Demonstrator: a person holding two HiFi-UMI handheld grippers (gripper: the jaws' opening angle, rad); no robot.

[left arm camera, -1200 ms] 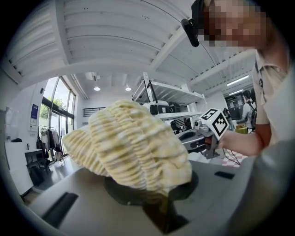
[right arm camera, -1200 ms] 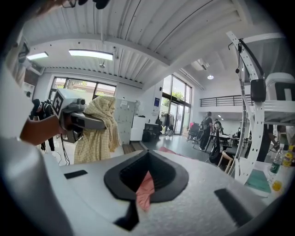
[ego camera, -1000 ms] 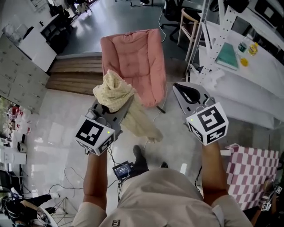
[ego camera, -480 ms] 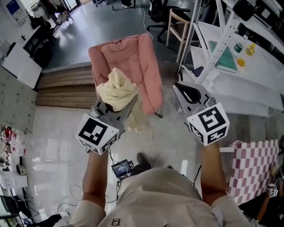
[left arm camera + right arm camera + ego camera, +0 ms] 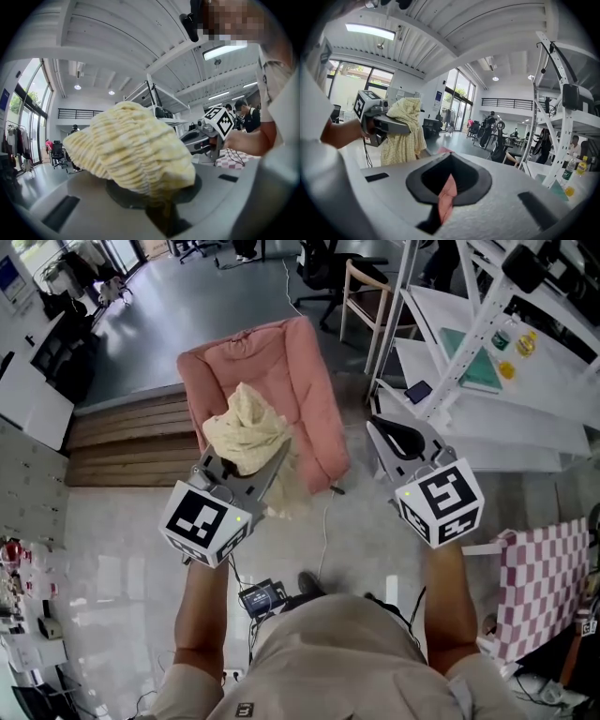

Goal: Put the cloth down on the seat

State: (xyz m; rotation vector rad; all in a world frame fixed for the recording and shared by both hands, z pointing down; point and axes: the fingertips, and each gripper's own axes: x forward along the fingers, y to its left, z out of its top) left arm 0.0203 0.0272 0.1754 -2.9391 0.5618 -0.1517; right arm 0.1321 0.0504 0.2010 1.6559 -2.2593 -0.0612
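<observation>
Bright, ceiling lamp (image 5: 226,50) glaring, black fisheye edges, foreground perhaps soft

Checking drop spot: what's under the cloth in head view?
Below it in that view: the pink chair. The cloth, clamped in the left gripper, covers part of the seat's near edge and the gripper's jaw tips.

No txt I can read from here. Left marker cube (image 5: 204,521) and right marker cube (image 5: 439,501), both on near side of the pink chair (image 5: 267,381), carry b/w square patterns only, no letters or nos. Shirt logo patch (image 5: 246,711), nearer still: too small to read. Blue wall sign (image 5: 438,97) far beyond the chair: illegible. Bottles (image 5: 516,341) right of the chair: labels unreadable.
</observation>
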